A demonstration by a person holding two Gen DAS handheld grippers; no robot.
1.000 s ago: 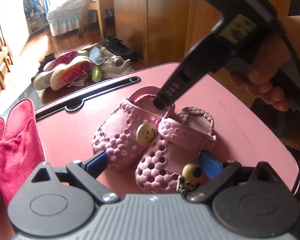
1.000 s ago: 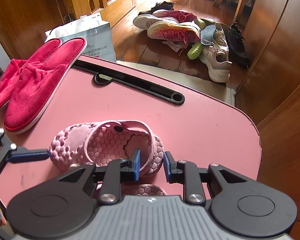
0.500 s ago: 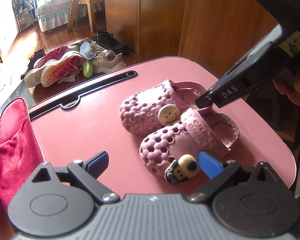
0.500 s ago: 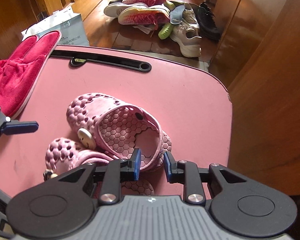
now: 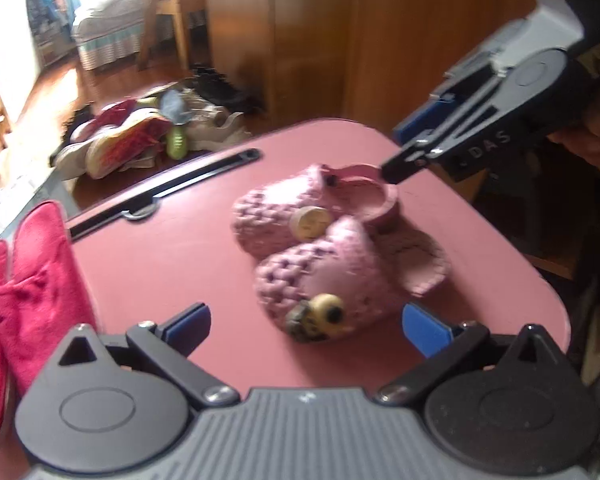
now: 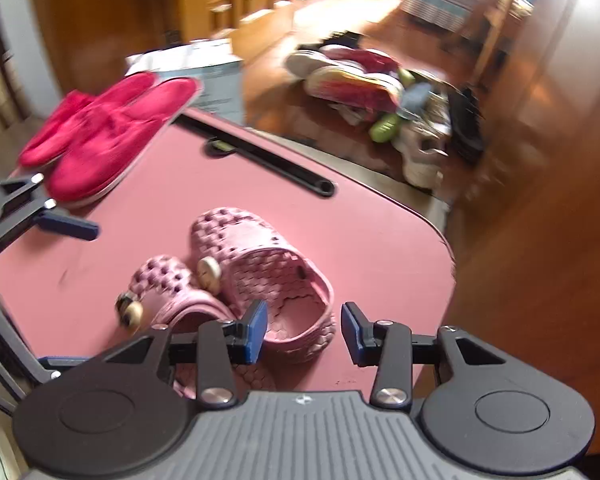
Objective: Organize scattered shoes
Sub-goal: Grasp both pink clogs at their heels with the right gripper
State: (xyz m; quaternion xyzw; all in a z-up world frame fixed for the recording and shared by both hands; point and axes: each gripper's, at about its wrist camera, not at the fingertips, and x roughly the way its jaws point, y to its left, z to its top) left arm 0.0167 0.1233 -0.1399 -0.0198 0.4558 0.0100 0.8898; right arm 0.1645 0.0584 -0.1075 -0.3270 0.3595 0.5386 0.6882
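Both views motion-blurred; pink clogs (image 6: 236, 276) sit side by side mid pink table (image 5: 160, 256), near clog's heel cut off behind right gripper (image 6: 303, 330), jaws parted, gripping nothing. Left gripper (image 5: 306, 326) spread wide, empty. Only right view shows the carton (label unreadable) behind red slippers (image 6: 108, 136); floor shoe pile (image 5: 148, 136) smeared.

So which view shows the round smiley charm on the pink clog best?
The left wrist view: the smiley charm faces the camera there, on the farther pink clog. The right wrist view shows the same charm only edge-on, smaller and blurred.
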